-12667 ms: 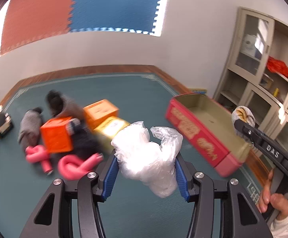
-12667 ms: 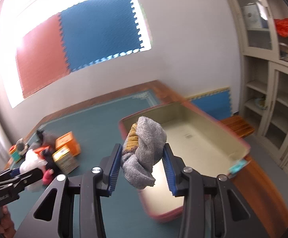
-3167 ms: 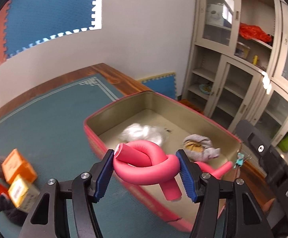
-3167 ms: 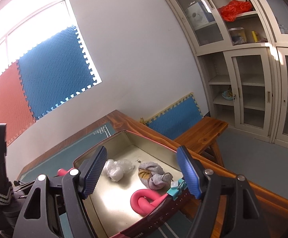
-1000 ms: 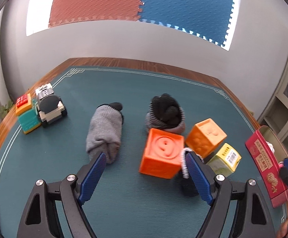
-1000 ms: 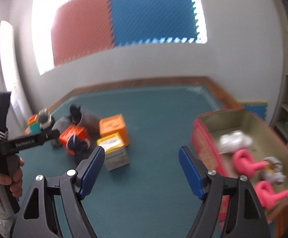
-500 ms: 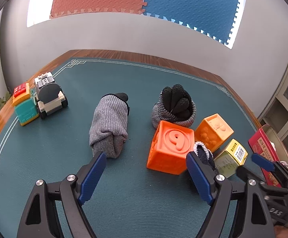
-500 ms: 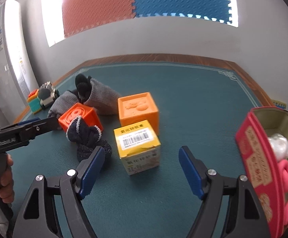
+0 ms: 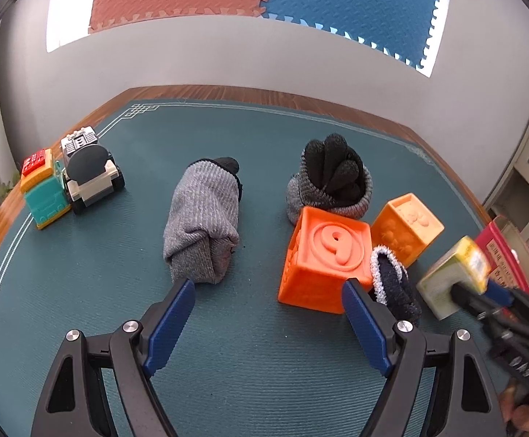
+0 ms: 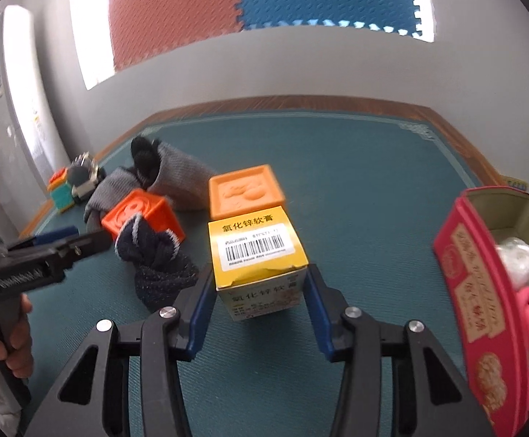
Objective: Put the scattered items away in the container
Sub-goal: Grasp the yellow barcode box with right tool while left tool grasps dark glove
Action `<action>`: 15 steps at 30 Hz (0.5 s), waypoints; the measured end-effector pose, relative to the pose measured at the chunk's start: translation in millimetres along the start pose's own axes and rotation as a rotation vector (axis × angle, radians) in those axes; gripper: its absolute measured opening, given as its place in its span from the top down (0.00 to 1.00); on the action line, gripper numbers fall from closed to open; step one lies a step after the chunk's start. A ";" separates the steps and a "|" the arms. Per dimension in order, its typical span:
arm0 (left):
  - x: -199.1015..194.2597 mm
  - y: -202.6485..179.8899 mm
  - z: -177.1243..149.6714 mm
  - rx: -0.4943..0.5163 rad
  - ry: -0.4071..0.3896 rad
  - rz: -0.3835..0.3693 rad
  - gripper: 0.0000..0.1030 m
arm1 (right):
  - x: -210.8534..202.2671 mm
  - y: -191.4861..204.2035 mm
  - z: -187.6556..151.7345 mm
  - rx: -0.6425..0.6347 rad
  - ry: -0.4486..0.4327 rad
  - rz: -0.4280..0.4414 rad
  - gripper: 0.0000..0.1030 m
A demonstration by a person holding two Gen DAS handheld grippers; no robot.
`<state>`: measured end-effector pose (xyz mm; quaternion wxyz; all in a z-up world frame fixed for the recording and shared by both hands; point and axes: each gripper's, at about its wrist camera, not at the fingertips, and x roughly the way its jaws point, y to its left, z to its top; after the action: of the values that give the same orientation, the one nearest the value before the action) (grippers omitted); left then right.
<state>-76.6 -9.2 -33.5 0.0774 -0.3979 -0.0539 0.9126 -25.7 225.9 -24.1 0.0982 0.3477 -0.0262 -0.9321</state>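
A: Right gripper (image 10: pixel 260 291) status?
B: Jaws just closed; pads clamp the yellow box (image 10: pixel 257 255), left of the red container (image 10: pixel 479 291).
A: Left gripper (image 9: pixel 268 313)?
B: Spread wide, nothing gripped, near the orange cube (image 9: pixel 326 258).

Matt printed cardboard box (image 10: pixel 258 255), ribbed knit cloth sock (image 9: pixel 201 218), smooth rubbery orange block (image 9: pixel 324 255), glossy tin container (image 10: pixel 472 276), woven matt carpet (image 9: pixel 228 346)

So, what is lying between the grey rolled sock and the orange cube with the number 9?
Nothing: in the left wrist view only bare green mat separates the grey rolled sock from the orange cube.
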 end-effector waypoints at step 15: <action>3.4 -43.1 -18.1 0.072 0.079 -0.108 0.18 | -20.7 -14.6 6.3 0.057 -0.076 -0.001 0.50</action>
<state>-61.3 34.4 -41.3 0.1428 -0.4270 -0.0393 0.8920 -16.9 244.3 -7.7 0.0866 0.3145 -0.0562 -0.9436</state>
